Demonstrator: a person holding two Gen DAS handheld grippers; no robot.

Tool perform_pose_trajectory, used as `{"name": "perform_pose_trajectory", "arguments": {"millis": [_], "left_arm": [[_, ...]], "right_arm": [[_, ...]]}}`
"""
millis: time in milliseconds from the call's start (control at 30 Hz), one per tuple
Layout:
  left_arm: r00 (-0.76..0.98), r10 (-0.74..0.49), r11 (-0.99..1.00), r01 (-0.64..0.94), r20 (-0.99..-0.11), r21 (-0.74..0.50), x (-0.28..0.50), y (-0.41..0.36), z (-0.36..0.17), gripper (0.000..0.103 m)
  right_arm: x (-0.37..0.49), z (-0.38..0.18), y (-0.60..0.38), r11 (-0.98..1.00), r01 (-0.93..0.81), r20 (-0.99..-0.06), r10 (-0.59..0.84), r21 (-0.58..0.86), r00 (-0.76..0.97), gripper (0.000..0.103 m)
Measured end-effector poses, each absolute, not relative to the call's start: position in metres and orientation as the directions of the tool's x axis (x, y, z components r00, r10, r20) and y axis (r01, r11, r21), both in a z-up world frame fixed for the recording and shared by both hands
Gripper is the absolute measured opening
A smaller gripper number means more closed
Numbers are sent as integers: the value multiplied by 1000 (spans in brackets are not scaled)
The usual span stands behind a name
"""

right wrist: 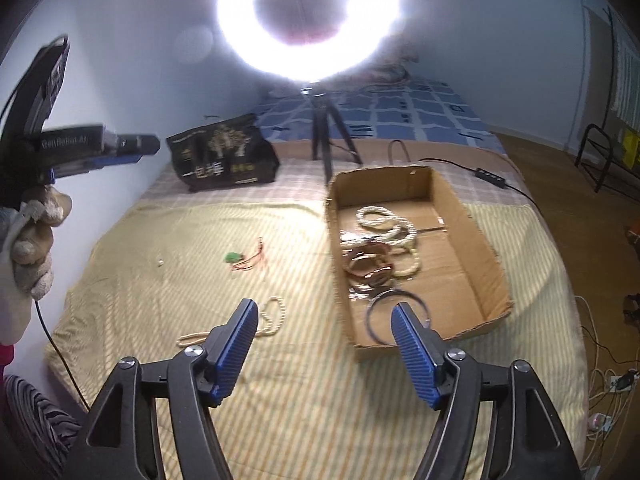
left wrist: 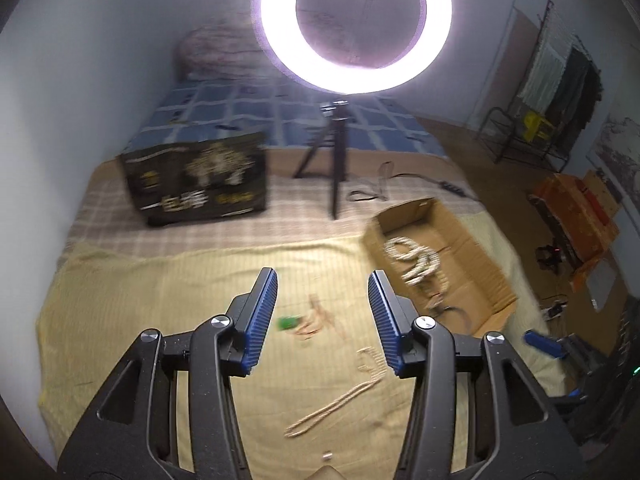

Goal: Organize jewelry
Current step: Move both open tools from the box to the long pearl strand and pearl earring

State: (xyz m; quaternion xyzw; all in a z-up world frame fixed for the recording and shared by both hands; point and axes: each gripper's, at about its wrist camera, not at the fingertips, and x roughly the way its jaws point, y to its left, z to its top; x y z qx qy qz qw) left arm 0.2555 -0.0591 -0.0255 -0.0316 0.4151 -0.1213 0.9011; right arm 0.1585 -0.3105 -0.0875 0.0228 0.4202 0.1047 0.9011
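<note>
An open cardboard box (right wrist: 472, 240) lies on the yellow striped cloth (right wrist: 200, 272) and holds pearl strands (right wrist: 384, 224), brown bangles (right wrist: 366, 266) and a dark hoop (right wrist: 378, 312); it also shows in the left wrist view (left wrist: 480, 280). On the cloth lie a pearl necklace (right wrist: 272, 316), also in the left wrist view (left wrist: 340, 404), a green pendant on a red cord (right wrist: 234, 257), also in the left wrist view (left wrist: 289, 323), and a small bead (right wrist: 160, 263). My left gripper (left wrist: 323, 280) is open and empty above the cloth. My right gripper (right wrist: 324, 306) is open and empty near the box's near left corner.
A ring light on a tripod (right wrist: 324, 144) stands behind the box. A black printed bag (right wrist: 224, 156) sits at the back left. A cable with an inline switch (right wrist: 490, 172) runs behind the box. The bed edge drops off on the right, with cables (right wrist: 608, 380) on the floor.
</note>
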Motion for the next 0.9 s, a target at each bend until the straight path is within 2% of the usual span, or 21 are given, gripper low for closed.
{"name": "perform_pose_trajectory", "arguments": {"millis": [133,267,400,567,633,767,800,900], "left_arm": [[616,-212,977,125,-759,-172,248,-17,-43,48],[606,-182,981,60,-775,-184,245,18,-64,48],[574,-149,985,12,-805,-174,246,48,-91,48],[525,-147,979,-43,-838,-199,251,75,-119,48],[506,-158,973,-66,-848,-221,254,82,-129,48],[458,-184,965,-85,-870,-249,260,86,-149,48],[449,-187,965,-84,-874,-250,262,85,-153,48],[432,-199,966,-65,-880,-250,264,82,-158,42]], "right_arm": [[156,-91,-295,974,-186,-749,219,130,625,90],[162,-98,-279,974,-187,-775,217,129,593,92],[166,-106,-263,970,-185,-795,236,159,558,98],[175,-123,-246,954,-177,-822,300,244,485,98],[179,-131,-240,943,-166,-830,332,287,448,88],[187,-152,-233,927,-120,-849,374,355,374,76],[190,-160,-233,924,-95,-856,379,371,351,69],[196,-179,-233,908,-31,-863,407,418,300,56]]}}
